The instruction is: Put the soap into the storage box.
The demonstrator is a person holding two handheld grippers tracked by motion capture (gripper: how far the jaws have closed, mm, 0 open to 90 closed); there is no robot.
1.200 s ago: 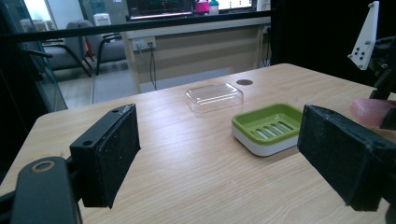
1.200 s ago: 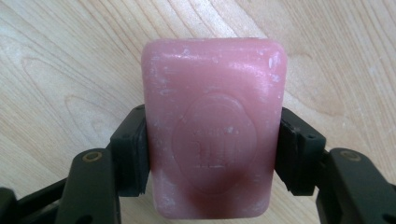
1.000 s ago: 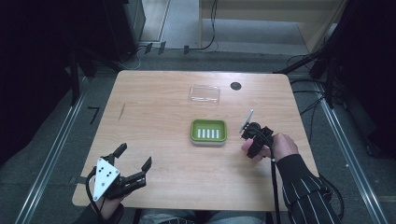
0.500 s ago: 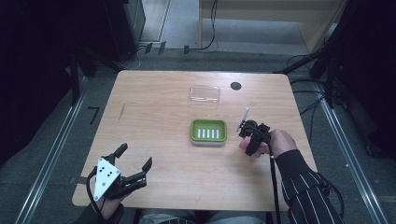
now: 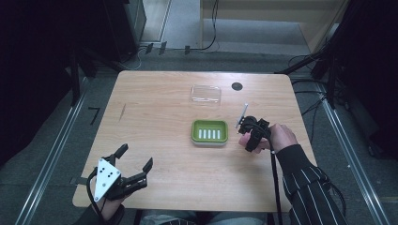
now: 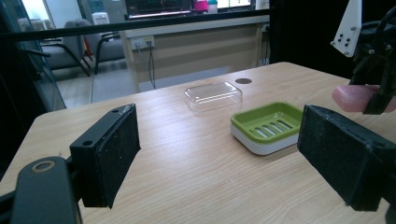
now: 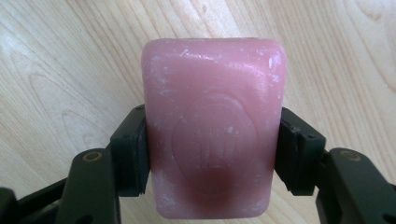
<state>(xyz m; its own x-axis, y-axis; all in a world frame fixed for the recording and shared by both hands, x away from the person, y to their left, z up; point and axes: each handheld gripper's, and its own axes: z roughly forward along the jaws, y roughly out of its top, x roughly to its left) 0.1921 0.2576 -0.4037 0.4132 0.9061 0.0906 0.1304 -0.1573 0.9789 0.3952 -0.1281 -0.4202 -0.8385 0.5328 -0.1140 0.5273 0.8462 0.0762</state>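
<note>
A pink bar of soap [image 7: 212, 126] is clamped between the pads [image 7: 137, 154] of my right gripper [image 7: 212, 156], just above the wooden table. In the high view this right gripper [image 5: 247, 136] hovers right of the green soap dish [image 5: 210, 132], with the soap [image 5: 243, 139] showing under it. The dish is empty, with slots in its base. My left gripper [image 5: 136, 157] rests near the table's front left, jaws wide apart and nothing between them. In the left gripper view, the open left gripper [image 6: 224, 149] faces the dish [image 6: 268, 123], and the soap [image 6: 350, 97] is at the right.
A clear plastic lid [image 5: 206, 93] lies behind the dish near the table's far edge, with a small black disc [image 5: 237, 86] to its right. The table [image 5: 155, 112] is bare wood to the left. Dark stands and cables ring the table.
My right gripper with the soap has drifted slightly away from the person. The left gripper has not moved.
</note>
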